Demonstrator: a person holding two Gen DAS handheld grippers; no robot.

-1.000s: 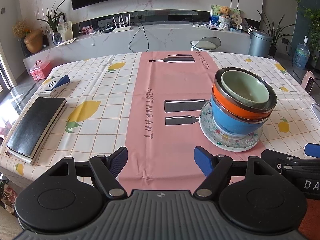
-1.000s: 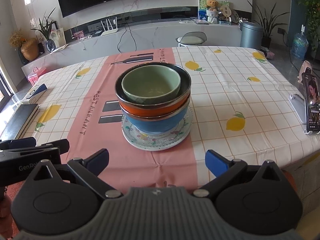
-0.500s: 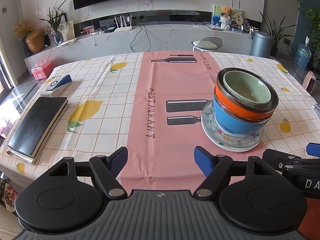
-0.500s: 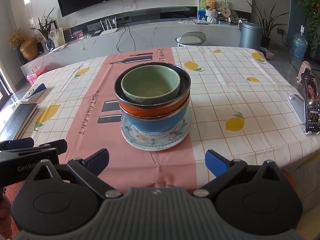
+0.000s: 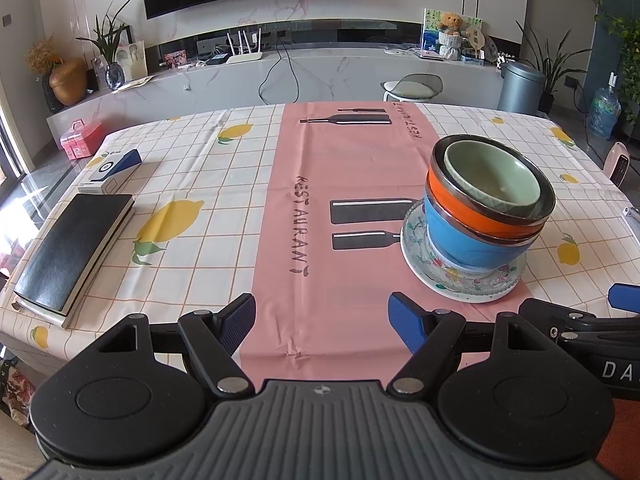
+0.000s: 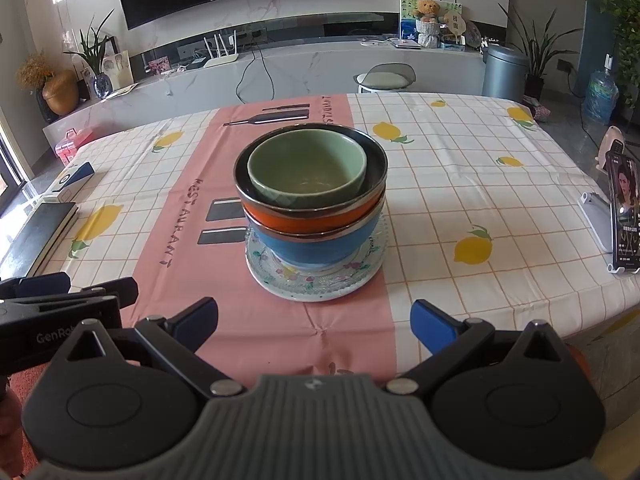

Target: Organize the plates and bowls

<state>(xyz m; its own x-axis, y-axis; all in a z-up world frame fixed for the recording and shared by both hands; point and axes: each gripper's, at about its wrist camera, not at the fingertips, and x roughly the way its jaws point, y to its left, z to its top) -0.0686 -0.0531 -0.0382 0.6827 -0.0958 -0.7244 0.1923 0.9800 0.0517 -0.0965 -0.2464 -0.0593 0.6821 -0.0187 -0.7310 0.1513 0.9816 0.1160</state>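
A stack stands on the pink runner: a flowered glass plate (image 6: 316,284) at the bottom, a blue bowl (image 6: 320,246) on it, an orange bowl (image 6: 312,218) with a steel rim above, and a green bowl (image 6: 306,170) nested on top. In the left wrist view the same plate (image 5: 460,280), blue bowl (image 5: 468,240), orange bowl (image 5: 480,216) and green bowl (image 5: 494,180) sit to the right. My right gripper (image 6: 314,320) is open, just short of the plate. My left gripper (image 5: 322,318) is open over the near table edge, left of the stack.
A black book (image 5: 72,248) and a blue-and-white box (image 5: 110,172) lie at the table's left. A phone on a stand (image 6: 622,216) is at the right edge. The tablecloth (image 6: 460,184) has lemon prints. A stool (image 6: 386,78) stands beyond the far edge.
Both grippers have drifted slightly back and up from the stack. The bowls and plate have not moved.
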